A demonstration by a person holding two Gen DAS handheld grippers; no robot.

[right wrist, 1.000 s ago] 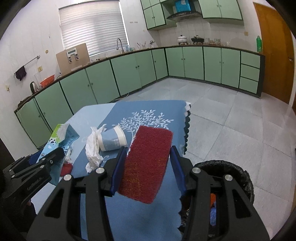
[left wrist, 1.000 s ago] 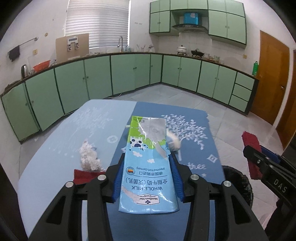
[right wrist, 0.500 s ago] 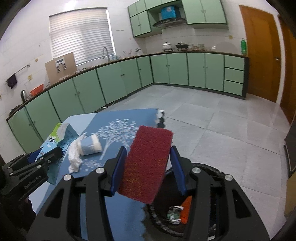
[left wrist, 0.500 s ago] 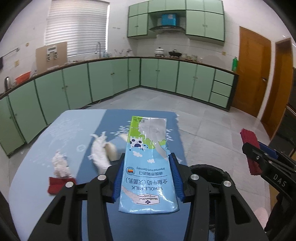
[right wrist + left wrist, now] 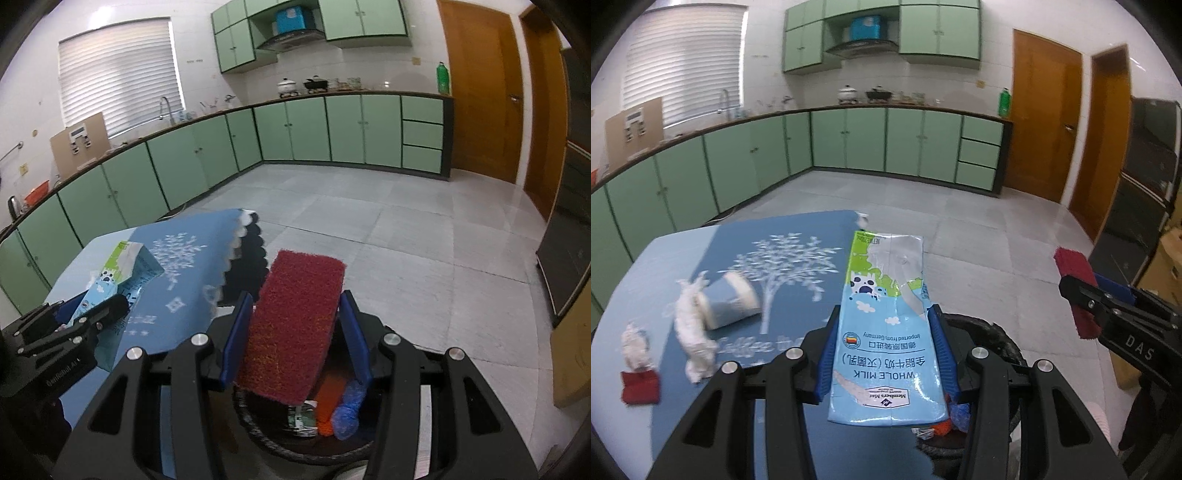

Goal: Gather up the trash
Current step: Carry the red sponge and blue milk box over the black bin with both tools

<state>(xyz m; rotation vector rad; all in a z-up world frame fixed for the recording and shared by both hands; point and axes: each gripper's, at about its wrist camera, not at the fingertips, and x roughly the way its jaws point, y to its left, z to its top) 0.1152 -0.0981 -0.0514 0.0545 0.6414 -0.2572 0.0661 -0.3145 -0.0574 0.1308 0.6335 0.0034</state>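
My left gripper is shut on a flattened blue milk carton and holds it over the table's right edge, above the black trash bin. My right gripper is shut on a dark red scouring pad and holds it right over the bin, which holds orange and blue trash. On the blue tablecloth lie a tipped paper cup, a crumpled white tissue, a smaller tissue wad and a small red pad. The carton also shows in the right wrist view.
Green kitchen cabinets run along the far walls. Brown doors stand at the right. Grey tiled floor lies beyond the table and bin.
Both grippers have swung right with their loads, from over the table to over the bin. The bin's contents now show under the right gripper.
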